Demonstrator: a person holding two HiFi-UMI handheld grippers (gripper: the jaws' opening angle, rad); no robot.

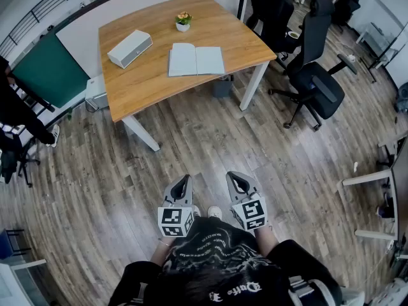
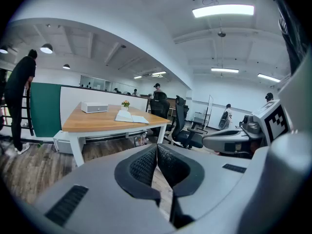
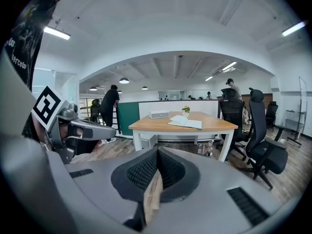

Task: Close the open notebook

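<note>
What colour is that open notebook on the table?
Pale bluish-grey notebook, clearest in the head view.

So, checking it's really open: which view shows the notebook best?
The head view: the notebook lies open on the table, both pages seen from above. Both gripper views show it small, nearly edge-on.

Open-plan office, def. Wooden desk (image 1: 127, 75) w/ white legs, black swivel chairs (image 1: 315, 85) nearby, green partition (image 1: 48, 75). Overhead strip lights (image 2: 223, 10), more ppl (image 2: 227, 112) further back.
</note>
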